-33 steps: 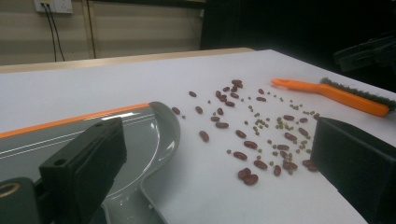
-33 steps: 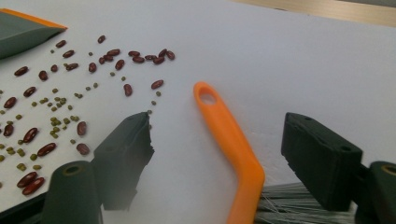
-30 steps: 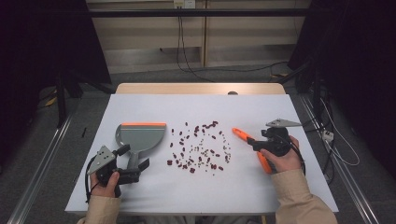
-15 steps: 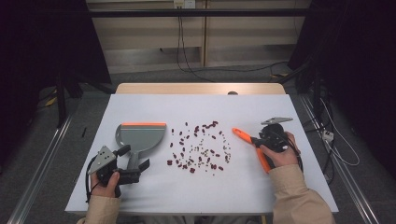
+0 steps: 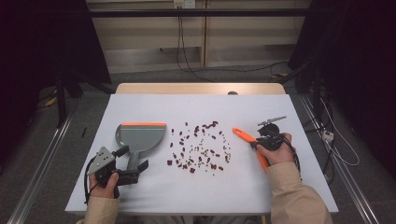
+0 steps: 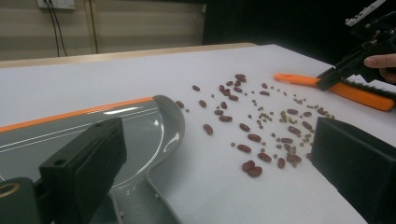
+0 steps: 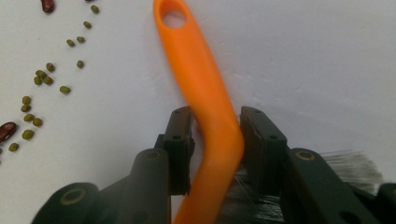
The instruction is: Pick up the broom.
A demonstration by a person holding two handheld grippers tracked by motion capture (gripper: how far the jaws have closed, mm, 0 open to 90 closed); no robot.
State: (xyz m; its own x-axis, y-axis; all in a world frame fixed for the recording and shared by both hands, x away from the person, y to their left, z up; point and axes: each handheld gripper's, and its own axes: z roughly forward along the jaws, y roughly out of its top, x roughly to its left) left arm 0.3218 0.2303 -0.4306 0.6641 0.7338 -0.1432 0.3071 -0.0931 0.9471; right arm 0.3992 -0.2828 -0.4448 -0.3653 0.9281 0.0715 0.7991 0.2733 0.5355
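Note:
A grey dustpan (image 5: pixel 140 137) with an orange front edge lies left of centre; its handle (image 5: pixel 133 161) points toward the person. My left gripper (image 5: pixel 133 158) stands open, with the end of that handle low between its wide jaws (image 6: pixel 219 140). Red and green beans (image 5: pixel 198 147) are scattered mid-table. An orange brush (image 5: pixel 245 136) lies to their right. My right gripper (image 5: pixel 256 144) straddles its handle (image 7: pixel 205 93). Its jaws have just been closing: the right pad (image 7: pixel 254 140) meets the handle, while a thin gap remains at the left pad (image 7: pixel 182 140).
The white table top (image 5: pixel 196 196) has bare room in front of the beans and behind them. Its wooden far edge (image 5: pixel 201 88) borders a dark floor with cables. The brush's dark bristles (image 7: pixel 355 163) lie under the right gripper's body.
The right gripper has moved down and left onto the brush handle, and its jaws have narrowed around it. The left gripper, dustpan and beans have not moved.

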